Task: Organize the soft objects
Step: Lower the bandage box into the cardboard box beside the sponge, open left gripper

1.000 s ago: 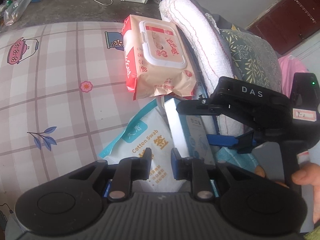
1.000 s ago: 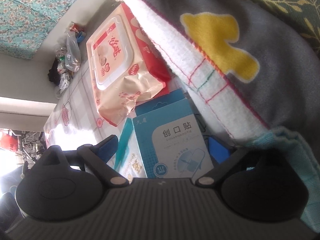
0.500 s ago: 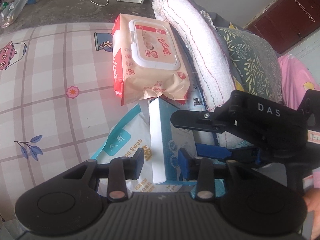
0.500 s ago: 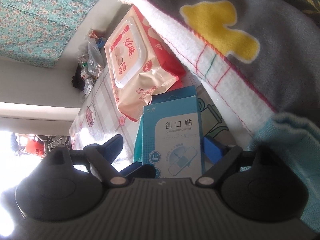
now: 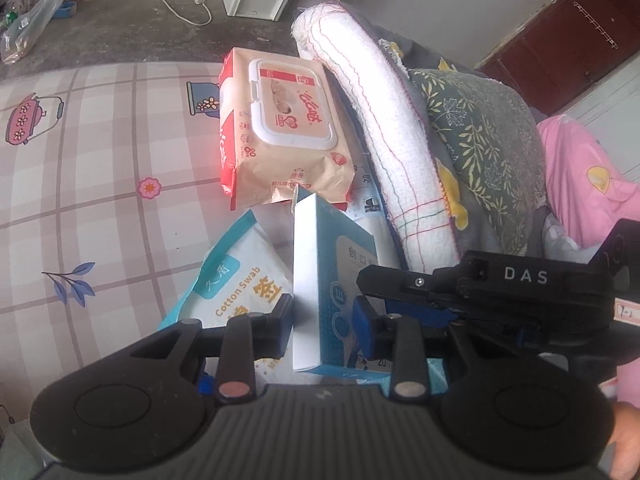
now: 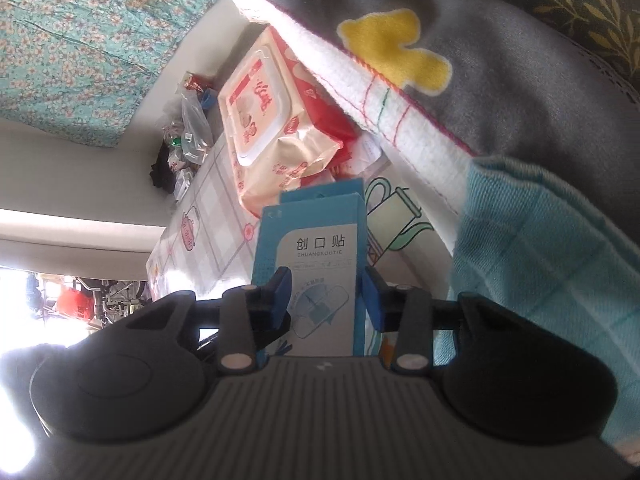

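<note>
**Bandage box passing between two grippers**

The step in hand looks like a handover, or a shared lift, of the blue plaster box (image 5: 334, 280), which stands on end above the table's checked cloth (image 5: 80, 200). It sits in front of the wet-wipes pack (image 5: 280, 132), over the cotton swab bag (image 5: 236, 280), and just beside the rolled white towel (image 5: 384, 152) and the cushions behind it.

The left gripper (image 5: 324, 316) has the box between its jaws, which are closing; its left pad sits against the white side panel, and the right pad appears to touch the printed face, though the other tool crowds that corner and full contact is hard to confirm. The right gripper (image 6: 326, 294) straddles the same box across its printed front, its jaws closing, with the blue pads at or very near both edges.

Both tools seem to share the load. The next move calls for one gripper to hold firm before the other lets go, and for the box to stay upright so it clears the wipes pack and the teal cloth (image 6: 540, 260) while it is carried to its place.
</note>
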The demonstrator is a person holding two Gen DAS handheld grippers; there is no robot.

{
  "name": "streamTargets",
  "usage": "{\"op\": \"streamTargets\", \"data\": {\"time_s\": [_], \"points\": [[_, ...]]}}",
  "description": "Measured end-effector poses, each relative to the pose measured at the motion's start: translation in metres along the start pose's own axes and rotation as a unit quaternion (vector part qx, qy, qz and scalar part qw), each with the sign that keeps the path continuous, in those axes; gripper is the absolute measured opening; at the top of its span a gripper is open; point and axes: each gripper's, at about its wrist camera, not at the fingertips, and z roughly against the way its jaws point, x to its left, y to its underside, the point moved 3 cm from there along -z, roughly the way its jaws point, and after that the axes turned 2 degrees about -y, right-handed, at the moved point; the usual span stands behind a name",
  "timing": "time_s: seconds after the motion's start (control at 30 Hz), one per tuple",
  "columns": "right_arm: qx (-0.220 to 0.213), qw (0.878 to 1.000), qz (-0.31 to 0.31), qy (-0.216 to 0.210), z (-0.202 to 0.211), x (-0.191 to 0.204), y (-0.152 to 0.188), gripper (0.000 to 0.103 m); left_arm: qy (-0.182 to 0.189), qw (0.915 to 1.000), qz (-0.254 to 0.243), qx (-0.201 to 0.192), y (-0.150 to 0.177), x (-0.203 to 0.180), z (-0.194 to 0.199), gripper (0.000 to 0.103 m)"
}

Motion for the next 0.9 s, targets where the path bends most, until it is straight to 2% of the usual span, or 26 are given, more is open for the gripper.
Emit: {"op": "streamTargets", "data": {"time_s": [0.27,0.53,0.7,0.9], "points": [[-0.017,0.999,0.033,-0.032,0.057,0.042,0.045,0.037,0.014,0.9993,0.001,-0.036,0.027,-0.002,0.075,0.032],[-0.001,0.990,0.111,-0.089,0.102,0.126,0.128,0.037,0.007,0.9949,0.013,-0.100,0.074,0.033,0.197,0.032],[0.034,0.979,0.164,-0.119,0.093,0.197,0.190,0.038,-0.029,0.9877,0.037,-0.149,0.108,0.080,0.272,0.032],[0.105,0.964,0.204,-0.133,0.040,0.267,0.268,0.039,-0.086,0.9762,0.083,-0.181,0.150,0.154,0.326,0.032]]}}
